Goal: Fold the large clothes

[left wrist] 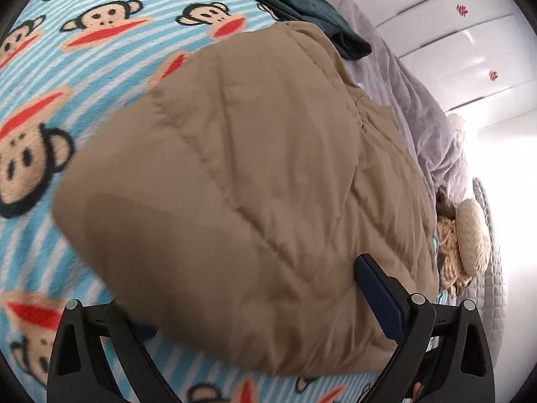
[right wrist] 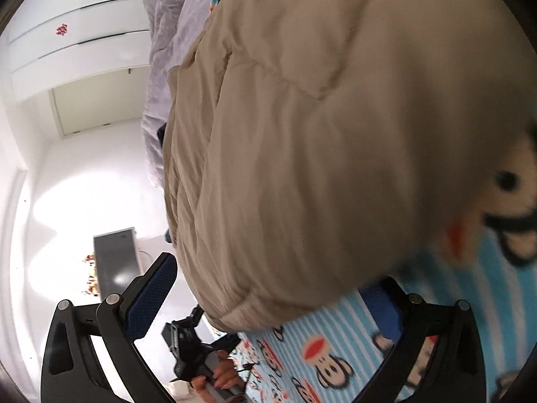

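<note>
Plain tan padded jacket (left wrist: 255, 181), stitched in same-coloured quilting lines, no print. Bed blanket (left wrist: 67, 77) in light blue and white stripes, scattered with cartoon monkey faces: beige skin, black outlines and ears, red mouths. Dark teal garment (left wrist: 312, 10) at the far end, unpatterned. Pale lilac-grey bedding (left wrist: 402, 77), plain. White glossy cupboards (left wrist: 463, 40) with small red stickers. Cream knitted things (left wrist: 470, 235) near a grey quilted edge. Black left gripper (left wrist: 261, 309) with dark blue pads (left wrist: 379, 299); black right gripper (right wrist: 275, 295) with blue textured pads (right wrist: 151, 299). Grey dark panel (right wrist: 115, 262) against white floor.
</note>
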`<state>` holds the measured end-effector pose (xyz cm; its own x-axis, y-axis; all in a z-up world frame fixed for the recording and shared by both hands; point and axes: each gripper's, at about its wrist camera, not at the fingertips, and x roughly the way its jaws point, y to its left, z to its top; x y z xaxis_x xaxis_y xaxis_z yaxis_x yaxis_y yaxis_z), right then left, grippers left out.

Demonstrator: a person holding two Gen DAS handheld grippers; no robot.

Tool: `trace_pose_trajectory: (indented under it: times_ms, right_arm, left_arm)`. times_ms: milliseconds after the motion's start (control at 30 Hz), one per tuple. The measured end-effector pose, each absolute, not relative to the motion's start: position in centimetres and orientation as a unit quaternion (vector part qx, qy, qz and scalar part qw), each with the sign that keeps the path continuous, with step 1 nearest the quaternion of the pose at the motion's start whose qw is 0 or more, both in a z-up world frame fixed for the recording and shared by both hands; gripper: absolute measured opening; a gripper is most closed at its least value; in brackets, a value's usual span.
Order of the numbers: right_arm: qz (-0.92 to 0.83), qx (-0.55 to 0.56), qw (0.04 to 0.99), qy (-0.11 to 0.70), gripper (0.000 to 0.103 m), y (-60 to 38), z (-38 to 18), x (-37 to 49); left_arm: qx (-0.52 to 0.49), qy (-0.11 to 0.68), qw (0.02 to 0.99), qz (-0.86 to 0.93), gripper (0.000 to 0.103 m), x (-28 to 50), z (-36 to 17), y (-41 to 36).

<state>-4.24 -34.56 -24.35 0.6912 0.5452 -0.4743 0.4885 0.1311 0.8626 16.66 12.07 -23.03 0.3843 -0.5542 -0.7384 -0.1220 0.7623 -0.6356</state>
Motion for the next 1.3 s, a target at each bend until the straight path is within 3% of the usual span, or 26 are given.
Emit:
trace_pose_trajectory:
  times_ms: [233, 267, 300, 333, 367, 400, 433, 467, 500, 600, 667, 933, 1300]
  right_arm:
    - [0.034, 0.660, 0.653, 0.370, 0.103, -33.5, -25.5, -2.0]
    - [0.030, 0.661, 0.653, 0.369, 0.103, -33.5, -25.6, -1.8]
    - [0.026, 0.663, 0.651, 0.367, 0.103, -33.4, -25.6, -1.8]
    - [0.024, 0.667, 0.649, 0.367, 0.103, -33.4, -25.6, -1.9]
    - [0.021, 0.670, 0.645, 0.367, 0.101, -33.4, -25.6, -1.9]
    - [0.017, 0.673, 0.641, 0.368, 0.090, -33.4, -25.5, -2.1]
    - [0.010, 0.675, 0.637, 0.373, 0.079, -33.5, -25.5, -2.3]
    - [0.001, 0.676, 0.631, 0.382, 0.056, -33.5, -25.6, -2.5]
    - [-0.001, 0.679, 0.626, 0.385, 0.045, -33.6, -25.6, -2.7]
    - [0.009, 0.675, 0.635, 0.375, 0.031, -33.6, -24.5, -3.3]
    - [0.017, 0.670, 0.643, 0.372, 0.029, -33.6, -23.6, -3.7]
    - [0.030, 0.651, 0.653, 0.387, 0.028, -32.9, -20.9, -8.0]
    - [0.024, 0.660, 0.622, 0.420, 0.028, -29.8, -20.3, -19.2]
  left_arm:
    - [-0.332, 0.521, 0.780, -0.098, 0.101, 18.0, -24.2, 10.6]
    - [-0.331, 0.522, 0.781, -0.092, 0.096, 18.2, -24.1, 10.5]
    - [-0.332, 0.521, 0.781, -0.092, 0.076, 18.2, -24.0, 10.4]
    - [-0.336, 0.523, 0.777, -0.101, 0.064, 18.3, -23.8, 10.4]
    - [-0.342, 0.524, 0.772, -0.112, 0.045, 18.4, -23.7, 10.4]
    - [-0.344, 0.522, 0.771, -0.122, 0.034, 18.4, -23.3, 10.4]
    - [-0.334, 0.518, 0.777, -0.128, 0.030, 18.4, -22.6, 10.3]
    - [-0.322, 0.514, 0.783, -0.136, 0.025, 18.3, -21.9, 10.1]
    - [-0.308, 0.510, 0.790, -0.144, 0.023, 18.1, -21.1, 10.0]
    - [-0.270, 0.496, 0.808, -0.167, 0.021, 17.5, -18.8, 9.3]
    - [-0.258, 0.491, 0.812, -0.180, 0.021, 16.8, -17.5, 9.1]
    - [-0.249, 0.507, 0.800, -0.203, 0.021, 11.3, -15.3, 10.7]
    - [-0.240, 0.578, 0.749, -0.218, 0.021, 0.4, -17.4, 14.8]
